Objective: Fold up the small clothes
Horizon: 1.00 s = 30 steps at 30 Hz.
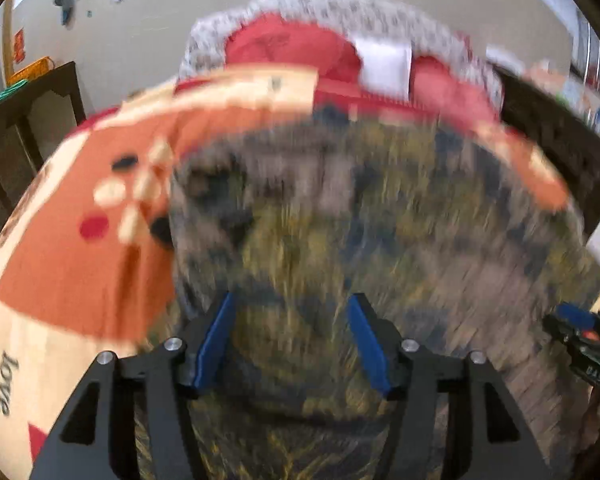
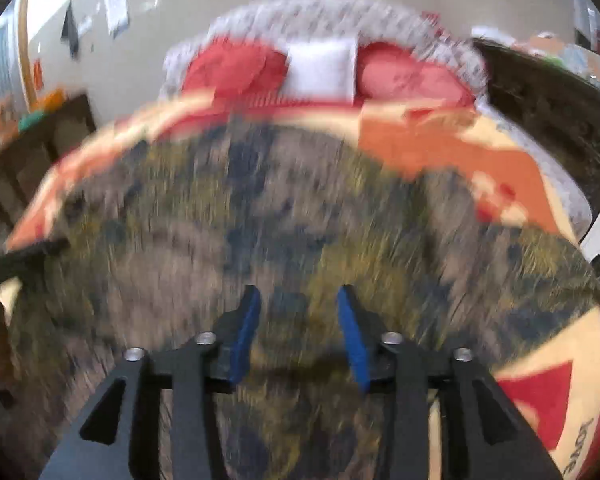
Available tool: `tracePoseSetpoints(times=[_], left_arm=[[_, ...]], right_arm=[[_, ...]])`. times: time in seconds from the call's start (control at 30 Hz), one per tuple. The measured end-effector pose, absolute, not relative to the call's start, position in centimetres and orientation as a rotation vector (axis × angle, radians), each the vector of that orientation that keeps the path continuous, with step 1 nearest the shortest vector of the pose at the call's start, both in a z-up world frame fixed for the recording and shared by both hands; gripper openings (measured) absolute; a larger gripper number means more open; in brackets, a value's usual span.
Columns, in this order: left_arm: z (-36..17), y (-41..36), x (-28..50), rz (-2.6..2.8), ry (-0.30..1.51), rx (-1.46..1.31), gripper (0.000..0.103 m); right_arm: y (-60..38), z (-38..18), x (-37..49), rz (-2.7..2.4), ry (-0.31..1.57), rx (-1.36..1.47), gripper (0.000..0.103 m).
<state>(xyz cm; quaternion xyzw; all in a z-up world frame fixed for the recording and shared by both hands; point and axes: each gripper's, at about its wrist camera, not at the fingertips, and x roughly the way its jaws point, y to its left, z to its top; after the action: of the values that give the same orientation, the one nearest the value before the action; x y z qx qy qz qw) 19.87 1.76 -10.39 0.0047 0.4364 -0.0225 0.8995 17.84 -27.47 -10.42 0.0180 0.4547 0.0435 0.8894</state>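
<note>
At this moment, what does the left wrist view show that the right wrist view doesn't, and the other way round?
Left wrist only: the right tool at its right edge, and a flower print on the bedspread.
Right wrist only: a red triangle on the bedspread.
Both: an open tool over the blurred patterned garment, red pillows and a white pillow behind.

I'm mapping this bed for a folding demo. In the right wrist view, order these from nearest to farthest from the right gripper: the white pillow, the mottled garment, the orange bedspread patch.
1. The mottled garment, directly under and ahead of the right gripper.
2. The orange bedspread patch, beyond the garment, upper right.
3. The white pillow, at the head of the bed between red pillows.
</note>
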Motion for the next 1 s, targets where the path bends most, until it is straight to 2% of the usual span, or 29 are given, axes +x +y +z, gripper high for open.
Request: tracePoseSetpoints(times=[0.13, 0.2, 0.27, 0.3, 0.37, 0.47, 0.57, 0.67, 0.9, 0.93, 1.0], left_arm=[[-10.6, 1.9, 19.0, -0.053, 0.902, 0.012, 0.068], [-10.4, 1.6, 18.2, -0.053, 0.901, 0.034, 0.075], [-10.7, 1.3, 17.1, -0.061, 0.883, 0.056, 0.090], [-10.9, 1.3, 16.7, -0.068, 0.879, 0.054, 0.092], [-11.1, 1.5, 16.7, -0.064, 0.881, 0.039, 0.096], [-11.7, 1.8, 17.5, -0.069, 0.905, 0.010, 0.100], [-11.8, 1.8, 17.7, -0.066, 0.909, 0.013, 0.101], [-11.8, 1.8, 17.7, -0.067, 0.909, 0.007, 0.102], [-11.8, 2.0, 18.0, -0.066, 0.912, -0.001, 0.103], [-11.8, 2.0, 18.0, -0.067, 0.912, -0.001, 0.103], [-11.8, 2.0, 18.0, -0.068, 0.912, -0.002, 0.103]], right_arm=[[-30.3, -8.0, 17.0, 0.093, 0.912, 0.109, 0.049], [-34.8, -5.3, 15.3, 0.047, 0.819, 0.192, 0.049], [-40.1, -3.8, 13.7, -0.019, 0.765, 0.278, 0.050], [-44.8, -3.5, 12.4, -0.088, 0.741, 0.370, 0.051], [-51.7, -4.6, 10.3, -0.195, 0.721, 0.552, 0.054], [-62.8, -9.7, 6.8, -0.387, 0.723, 0.994, 0.053], [-68.0, -15.2, 3.9, -0.341, 0.597, 1.410, 0.053], [-69.0, -16.6, 4.1, -0.334, 0.533, 1.467, 0.053], [-68.6, -18.5, 8.1, -0.306, 0.534, 1.492, 0.053], [-68.6, -18.4, 8.2, -0.324, 0.524, 1.494, 0.052], [-68.7, -17.9, 8.7, -0.355, 0.514, 1.492, 0.041]])
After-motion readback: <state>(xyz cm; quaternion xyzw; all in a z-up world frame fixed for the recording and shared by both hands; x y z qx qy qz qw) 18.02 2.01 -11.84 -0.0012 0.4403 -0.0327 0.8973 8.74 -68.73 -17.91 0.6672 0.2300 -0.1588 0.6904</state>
